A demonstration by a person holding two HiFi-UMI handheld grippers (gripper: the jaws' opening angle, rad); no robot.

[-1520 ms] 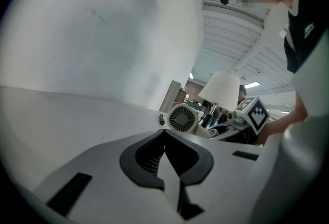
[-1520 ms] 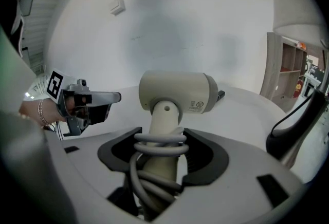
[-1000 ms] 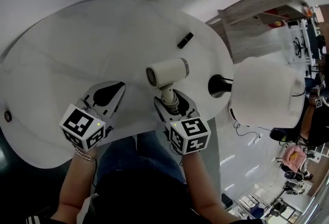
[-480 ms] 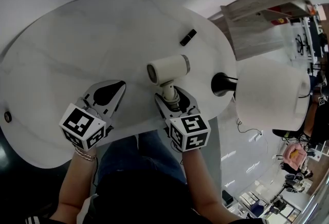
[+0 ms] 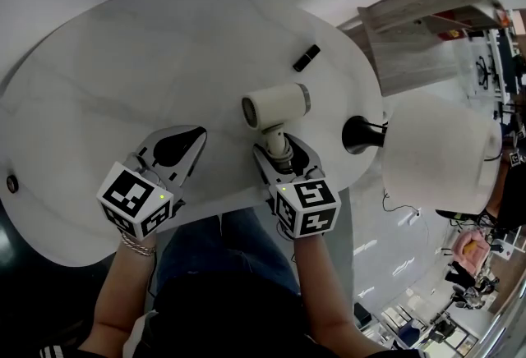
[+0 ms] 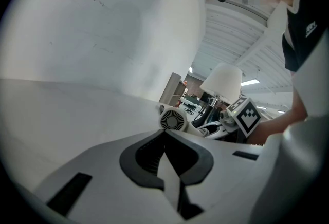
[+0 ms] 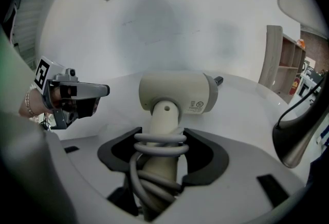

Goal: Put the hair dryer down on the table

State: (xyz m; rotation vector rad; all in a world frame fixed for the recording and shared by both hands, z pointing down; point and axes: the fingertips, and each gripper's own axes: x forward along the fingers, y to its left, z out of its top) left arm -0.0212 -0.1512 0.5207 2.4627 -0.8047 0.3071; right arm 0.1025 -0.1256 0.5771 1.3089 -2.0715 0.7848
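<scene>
Barely shifted, right claw (image 7: 163, 148) grips cylindrical cream hair dryer (image 5: 276, 104); left claw (image 6: 165, 136) closed, empty.

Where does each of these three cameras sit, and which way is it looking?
Head view: on the person's head, looking steeply down at the table; forearms, left claw and right claw show.
Left gripper view: on the left claw, looking along its closed jaws across the table; person's torso at right.
Right gripper view: on the right claw, looking along jaws clamped on the hair dryer; left wrist visible.
Shared: both gripper views show the hair dryer and the opposite claw.
</scene>
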